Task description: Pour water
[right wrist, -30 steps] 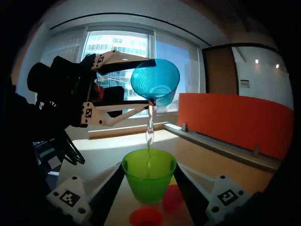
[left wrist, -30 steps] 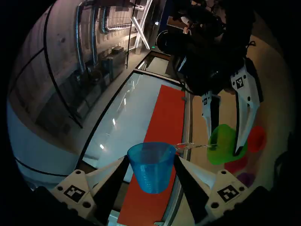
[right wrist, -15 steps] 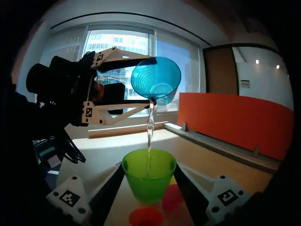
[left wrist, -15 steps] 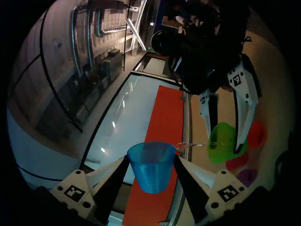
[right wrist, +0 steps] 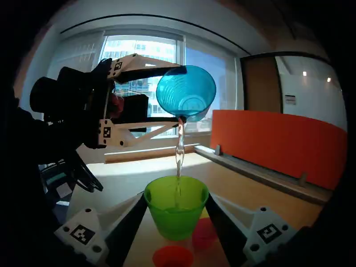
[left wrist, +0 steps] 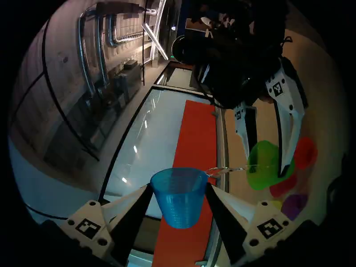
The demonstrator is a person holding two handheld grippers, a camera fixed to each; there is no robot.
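Pouring right now: my left gripper [left wrist: 178, 192] has its jaws closed snugly on the blue cup [left wrist: 179, 204], both fingers pressing its sides. The cup is tipped over, high above the desk [right wrist: 249, 189]. A thin stream of water [right wrist: 179, 149] runs off its rim and drops straight into the green cup [right wrist: 176, 213]. My right gripper [right wrist: 176, 201] has its jaws clamped on that green cup, holding it upright directly beneath, with water pooled in its bottom. Red cups [right wrist: 172, 257] sit on the desk just below it. An orange partition [right wrist: 285, 142] runs behind.
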